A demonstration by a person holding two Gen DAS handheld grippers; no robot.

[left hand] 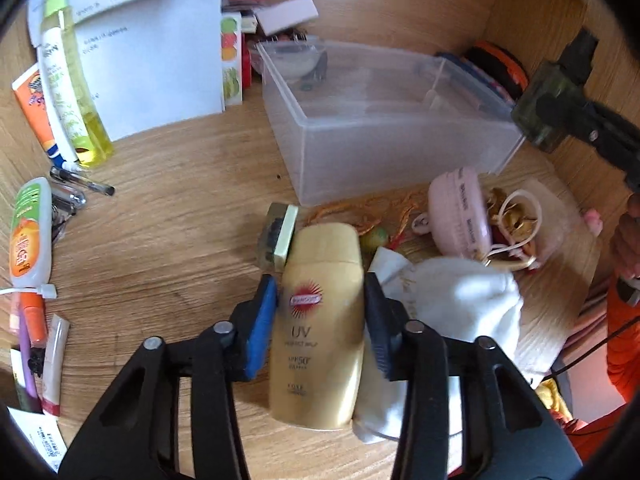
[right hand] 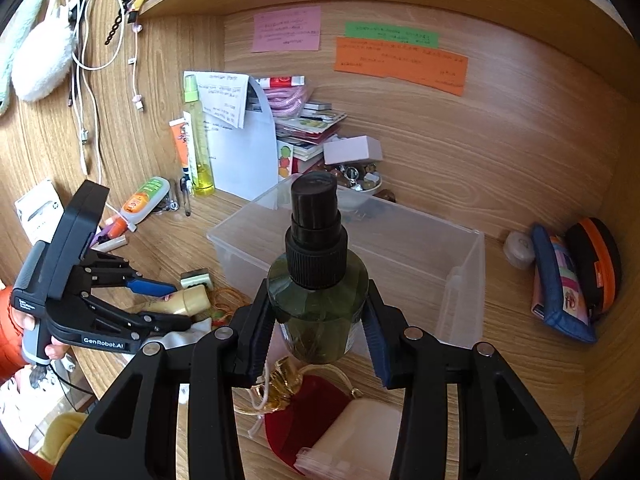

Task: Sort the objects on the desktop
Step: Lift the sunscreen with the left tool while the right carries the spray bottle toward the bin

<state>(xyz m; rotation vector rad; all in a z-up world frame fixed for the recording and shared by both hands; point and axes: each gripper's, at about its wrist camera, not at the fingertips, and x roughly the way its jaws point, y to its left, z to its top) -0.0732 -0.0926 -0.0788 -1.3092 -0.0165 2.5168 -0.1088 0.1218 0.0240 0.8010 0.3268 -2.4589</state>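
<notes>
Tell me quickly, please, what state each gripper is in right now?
Left gripper: closed on the yellow sunscreen bottle.
Right gripper: closed on the dark green spray bottle.

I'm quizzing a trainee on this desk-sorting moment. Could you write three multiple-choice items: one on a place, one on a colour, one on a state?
1. Where does the clear plastic bin stand?
A. On the wooden desk, beyond both claws
B. On a shelf above the sticky notes
C. Inside the red pouch

2. What colour is the pump cap of the bottle in the right claw?
A. White
B. Black
C. Orange

3. What is the left claw doing?
A. Hanging open over bare desk
C. Holding a pen
B. Gripping the gold sunscreen bottle

Answers: 1 A, the bin sits on the desk behind the held bottles; 2 B, the cap is black; 3 B, both pads press the sunscreen's sides.
</notes>
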